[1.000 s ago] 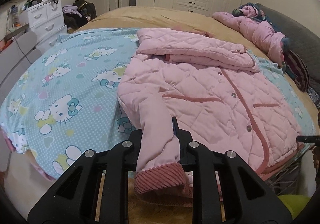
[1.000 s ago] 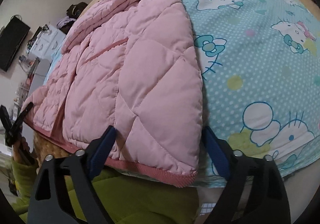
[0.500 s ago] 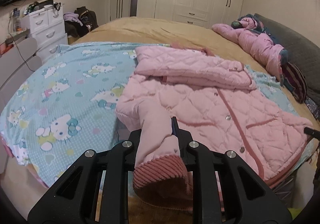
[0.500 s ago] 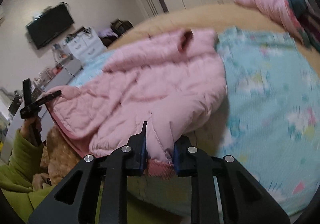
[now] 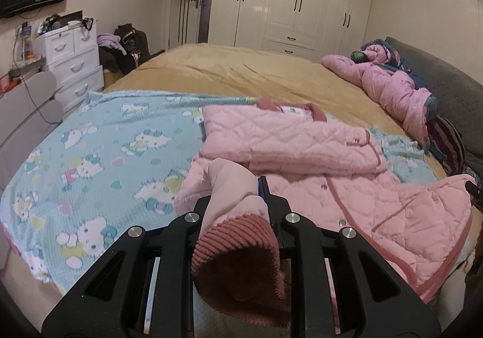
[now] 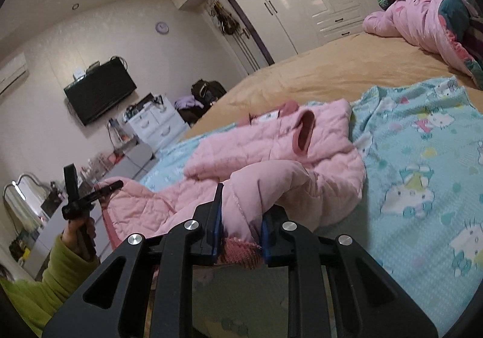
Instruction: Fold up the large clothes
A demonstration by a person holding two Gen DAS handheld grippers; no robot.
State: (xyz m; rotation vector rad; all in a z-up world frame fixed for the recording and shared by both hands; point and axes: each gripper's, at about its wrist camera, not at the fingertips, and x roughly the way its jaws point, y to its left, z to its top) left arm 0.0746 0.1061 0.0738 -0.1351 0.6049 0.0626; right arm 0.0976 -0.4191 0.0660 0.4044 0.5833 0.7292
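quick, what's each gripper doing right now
Left gripper: closed on the pink jacket's sleeve cuff.
Right gripper: closed on the jacket's bottom hem.

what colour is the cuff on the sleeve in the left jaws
Dusty rose-red corduroy cuff on a pale pink sleeve; clearest in the left wrist view.

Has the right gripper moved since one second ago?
Yes. The right gripper closed on the pink jacket hem and lifted it off the blue blanket.

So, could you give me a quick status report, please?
Left gripper shut on sleeve cuff. Right gripper shut on jacket hem corner. Nothing in the way.
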